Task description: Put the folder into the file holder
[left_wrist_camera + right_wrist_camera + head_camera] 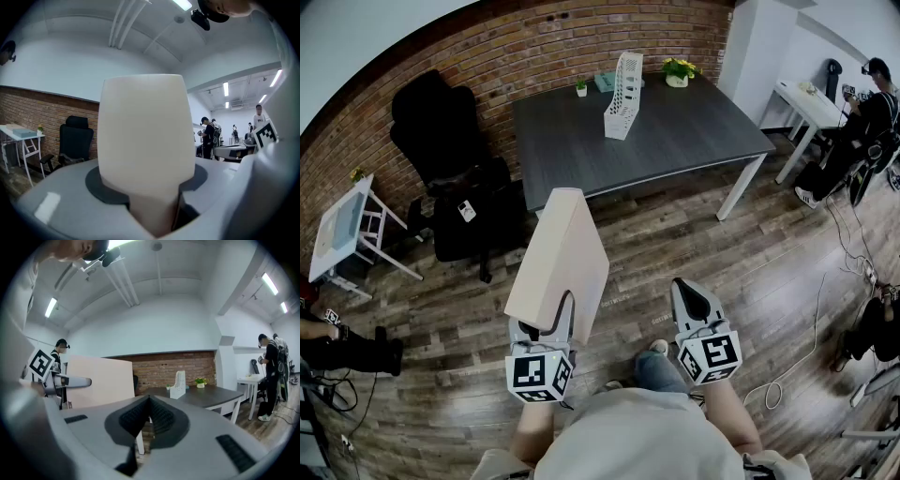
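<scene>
Clamping the folder [561,262] upright, the left gripper [546,330] holds it beside the closed right gripper [695,305].

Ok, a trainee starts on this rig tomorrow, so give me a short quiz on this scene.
1. True or false: the folder already stands in the file holder.
2. Which gripper holds the folder? A. left B. right C. both
3. What does the file holder stand on?
Key:
1. False: the folder is held up, well apart from the file holder.
2. A: the left gripper is shut on it; the right gripper is shut and empty.
3. The table.
</scene>
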`<action>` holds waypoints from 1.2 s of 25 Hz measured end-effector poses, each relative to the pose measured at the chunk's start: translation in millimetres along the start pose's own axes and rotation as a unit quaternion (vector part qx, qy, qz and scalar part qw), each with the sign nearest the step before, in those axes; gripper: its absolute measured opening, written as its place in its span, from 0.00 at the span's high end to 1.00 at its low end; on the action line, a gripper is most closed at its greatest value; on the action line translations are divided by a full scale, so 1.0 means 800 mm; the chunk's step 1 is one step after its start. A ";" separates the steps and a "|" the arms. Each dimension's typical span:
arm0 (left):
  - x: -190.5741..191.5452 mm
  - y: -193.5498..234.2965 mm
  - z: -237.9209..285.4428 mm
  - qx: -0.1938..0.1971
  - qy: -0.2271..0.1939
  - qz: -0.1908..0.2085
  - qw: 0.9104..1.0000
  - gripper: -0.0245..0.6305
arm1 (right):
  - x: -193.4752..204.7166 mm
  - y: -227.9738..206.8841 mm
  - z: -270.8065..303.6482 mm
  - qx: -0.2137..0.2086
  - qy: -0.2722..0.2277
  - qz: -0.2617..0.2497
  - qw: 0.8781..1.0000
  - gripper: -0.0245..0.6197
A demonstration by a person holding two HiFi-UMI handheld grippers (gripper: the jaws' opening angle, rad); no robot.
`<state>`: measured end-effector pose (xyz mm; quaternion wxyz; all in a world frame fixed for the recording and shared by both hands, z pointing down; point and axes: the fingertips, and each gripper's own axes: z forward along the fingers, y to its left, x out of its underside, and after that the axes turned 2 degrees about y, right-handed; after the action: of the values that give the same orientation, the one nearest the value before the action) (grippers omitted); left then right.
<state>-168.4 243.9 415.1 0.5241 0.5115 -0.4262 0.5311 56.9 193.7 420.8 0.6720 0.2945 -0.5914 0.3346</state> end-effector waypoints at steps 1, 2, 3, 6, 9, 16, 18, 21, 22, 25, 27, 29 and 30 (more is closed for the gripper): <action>-0.002 0.001 -0.009 -0.001 -0.002 0.001 1.000 0.55 | -0.001 0.007 -0.007 0.000 -0.003 0.003 1.000 0.96; -0.004 0.003 -0.018 -0.002 -0.004 0.002 1.000 0.55 | -0.001 0.015 -0.014 0.000 -0.005 0.006 1.000 0.96; -0.006 0.004 -0.026 -0.003 -0.005 0.002 1.000 0.55 | -0.002 0.022 -0.020 0.001 -0.005 0.007 1.000 0.96; -0.010 0.006 -0.048 -0.001 -0.010 -0.002 1.000 0.55 | -0.004 0.039 -0.038 0.002 -0.003 0.002 1.000 0.96; -0.012 0.005 -0.061 0.007 -0.012 -0.008 1.000 0.55 | -0.006 0.050 -0.050 0.005 -0.008 0.003 1.000 0.96; -0.015 0.008 -0.089 0.014 -0.016 -0.004 1.000 0.55 | -0.003 0.080 -0.068 -0.004 -0.013 0.003 1.000 0.96; -0.016 0.011 -0.095 0.016 -0.017 -0.003 1.000 0.55 | -0.002 0.088 -0.070 -0.008 -0.012 0.003 1.000 0.96; -0.016 0.013 -0.099 0.016 -0.017 -0.002 1.000 0.55 | 0.001 0.092 -0.072 -0.009 -0.008 0.003 1.000 0.96; -0.016 0.014 -0.099 0.017 -0.017 -0.001 1.000 0.55 | 0.001 0.092 -0.072 -0.011 -0.007 0.004 1.000 0.92; -0.015 0.017 -0.100 0.016 -0.019 0.000 1.000 0.55 | 0.004 0.098 -0.069 -0.022 -0.009 0.007 1.000 0.74; -0.014 0.020 -0.100 0.014 -0.020 -0.001 1.000 0.55 | 0.004 0.102 -0.065 -0.028 -0.011 0.008 1.000 0.63; -0.013 0.022 -0.099 0.013 -0.019 -0.004 1.000 0.55 | 0.004 0.103 -0.061 -0.033 -0.013 0.007 0.999 0.54; -0.013 0.022 -0.097 0.013 -0.019 -0.004 1.000 0.55 | 0.004 0.103 -0.059 -0.036 -0.013 0.008 0.999 0.50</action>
<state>-194.0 318.0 397.6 0.5116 0.5300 -0.4272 0.5243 19.9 280.7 417.6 0.6718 0.2698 -0.6142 0.3140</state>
